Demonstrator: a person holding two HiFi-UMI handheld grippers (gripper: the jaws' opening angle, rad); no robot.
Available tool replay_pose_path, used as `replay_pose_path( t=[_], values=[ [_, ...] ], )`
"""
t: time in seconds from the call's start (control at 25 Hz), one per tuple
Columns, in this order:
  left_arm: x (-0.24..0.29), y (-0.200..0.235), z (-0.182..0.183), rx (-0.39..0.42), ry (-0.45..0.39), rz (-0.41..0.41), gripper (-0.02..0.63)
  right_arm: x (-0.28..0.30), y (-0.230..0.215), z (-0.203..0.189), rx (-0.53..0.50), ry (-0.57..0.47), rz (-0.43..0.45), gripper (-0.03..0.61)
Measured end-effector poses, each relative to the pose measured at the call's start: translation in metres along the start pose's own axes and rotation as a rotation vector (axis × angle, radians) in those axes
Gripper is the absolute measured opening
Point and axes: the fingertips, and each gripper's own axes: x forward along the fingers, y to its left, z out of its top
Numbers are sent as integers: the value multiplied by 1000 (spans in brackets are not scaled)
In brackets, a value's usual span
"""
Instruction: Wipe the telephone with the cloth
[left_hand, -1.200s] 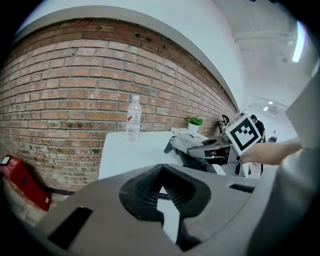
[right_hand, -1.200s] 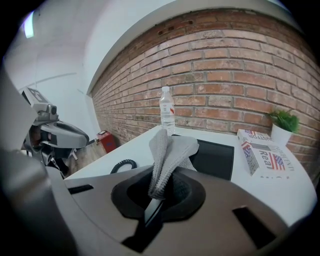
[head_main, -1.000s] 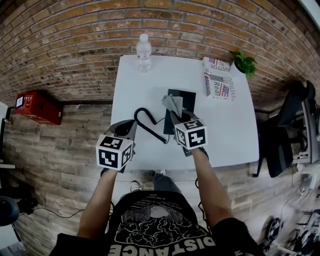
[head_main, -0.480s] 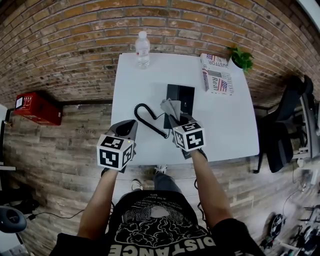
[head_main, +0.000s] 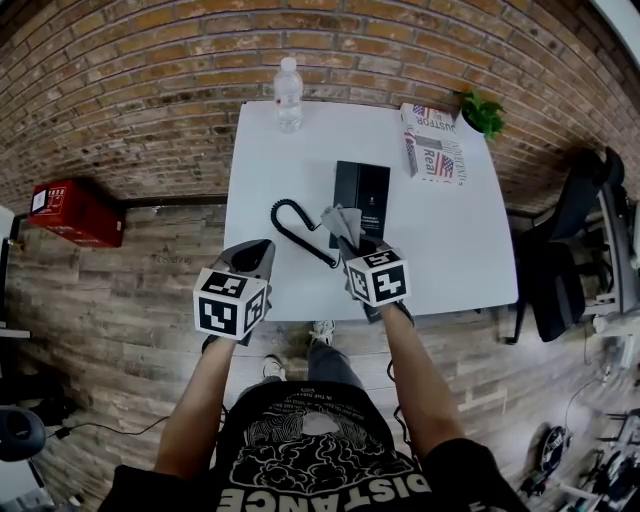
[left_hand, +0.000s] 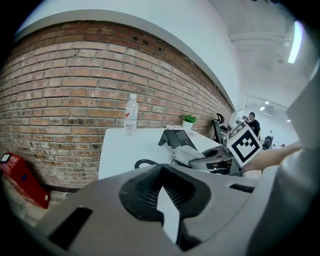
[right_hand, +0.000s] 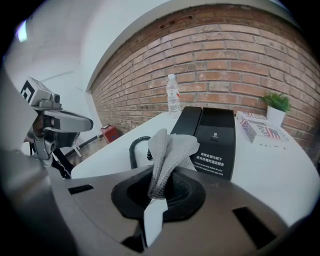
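The black telephone (head_main: 361, 195) lies on the white table (head_main: 450, 250), and its coiled cord (head_main: 296, 230) runs off to the left. My right gripper (head_main: 354, 243) hovers just in front of the phone's near end, shut on a grey cloth (head_main: 341, 220) that sticks up from the jaws. The right gripper view shows the cloth (right_hand: 169, 152) bunched in my right gripper (right_hand: 156, 202), with the telephone (right_hand: 209, 136) right behind it. My left gripper (head_main: 252, 256) is shut on nothing at the table's near left edge. In its own view the left gripper (left_hand: 166, 206) points toward the telephone (left_hand: 175, 138).
A water bottle (head_main: 288, 96) stands at the far edge by the brick wall. A printed newspaper box (head_main: 436, 150) and a small plant (head_main: 482, 114) sit at the far right corner. A red case (head_main: 76, 214) lies on the floor left, and an office chair (head_main: 580, 250) stands right.
My right gripper with the cloth has drawn back a little toward the table's near edge, away from the phone. The left gripper has stayed put.
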Motion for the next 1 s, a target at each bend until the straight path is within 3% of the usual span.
replay_pose_path(
  t=[0.64,1.0],
  values=[
    [-12,-7,-11,0,-4,-19,6,-14,18,-32,-25,61,0,12],
    [-11,-3,-7,-7,-18,-24,6,-42,6,16,-75,-48,-62,12]
  ],
)
